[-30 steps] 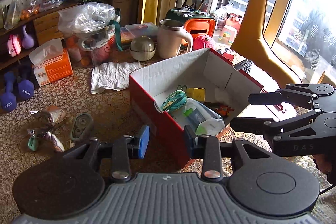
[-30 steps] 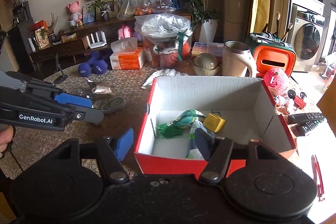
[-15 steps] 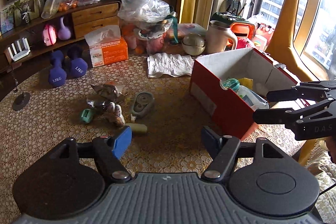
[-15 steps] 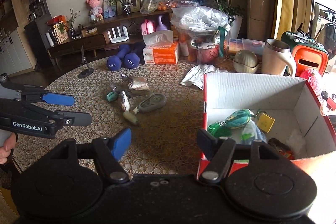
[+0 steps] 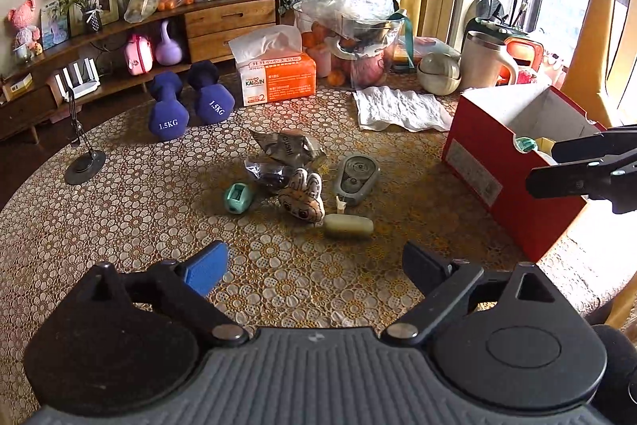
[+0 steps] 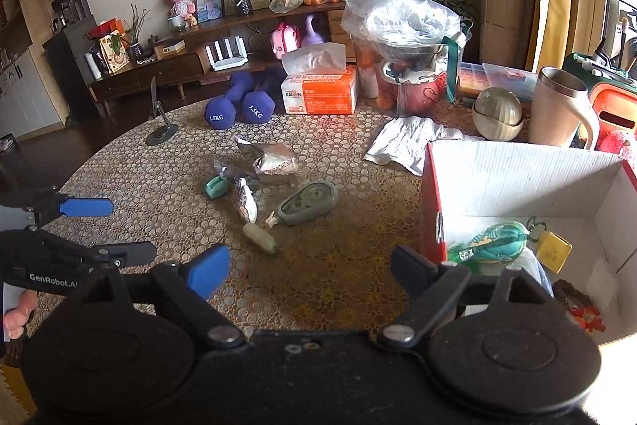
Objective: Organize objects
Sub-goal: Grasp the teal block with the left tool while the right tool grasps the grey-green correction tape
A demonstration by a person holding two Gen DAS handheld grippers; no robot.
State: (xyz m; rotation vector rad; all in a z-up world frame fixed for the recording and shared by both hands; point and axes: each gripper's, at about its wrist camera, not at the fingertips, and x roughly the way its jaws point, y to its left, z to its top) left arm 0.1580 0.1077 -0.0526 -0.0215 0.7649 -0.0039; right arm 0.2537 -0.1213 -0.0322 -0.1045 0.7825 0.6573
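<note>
Left tool (image 5: 314, 265) and right tool (image 6: 308, 263) both spreading wide and empty, hovering over small clutter on worktop (image 5: 119, 210), red box (image 5: 501, 166) sitting beside

Box (image 5: 501, 162) stands right of the eraser (image 5: 347, 226) on the table (image 5: 119, 210).

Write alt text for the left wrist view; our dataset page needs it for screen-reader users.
The open, empty left gripper points down at small clutter on a patterned round table: a plush bunny, grey tape dispenser, pale bar and foil wrappers. A red box stands to the right, with the right gripper beside it.
</note>
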